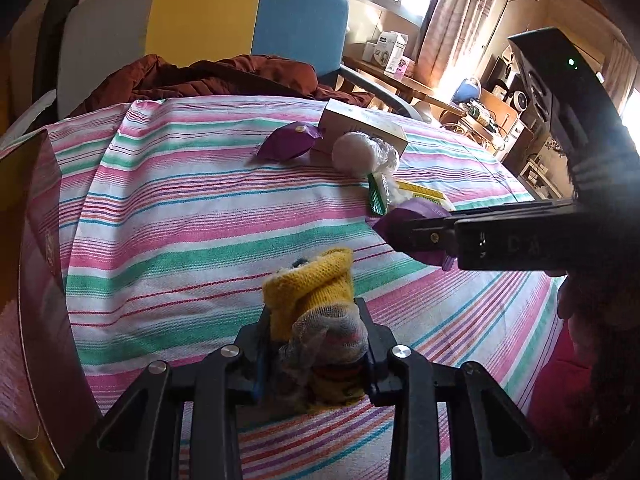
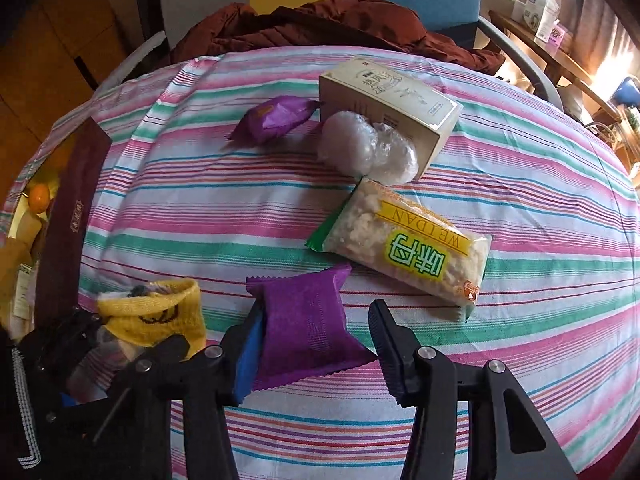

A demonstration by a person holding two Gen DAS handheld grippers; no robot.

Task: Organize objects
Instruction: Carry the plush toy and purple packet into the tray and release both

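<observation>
— What is the left gripper [image 1: 316, 314] doing?
— Its jaws are sitting nearly closed, pinching a yellow sock [image 1: 310, 284] above the striped cloth [image 1: 180, 216].
— And the right gripper [image 2: 316, 314]?
— It is pointing down over the purple packet [image 2: 306, 332], which is lying on the cloth beside the snack bag [image 2: 408, 240]. The jaws are standing partly open around it, with the blue pad touching the wrapper and the other finger just clear.

Mounted behind each hand-held gripper, angled steeply down, close over the striped desk [image 1: 192, 208]. Shared: purple packet [image 2: 308, 320], yellow sock [image 1: 316, 280], far chair [image 1: 208, 12].
</observation>
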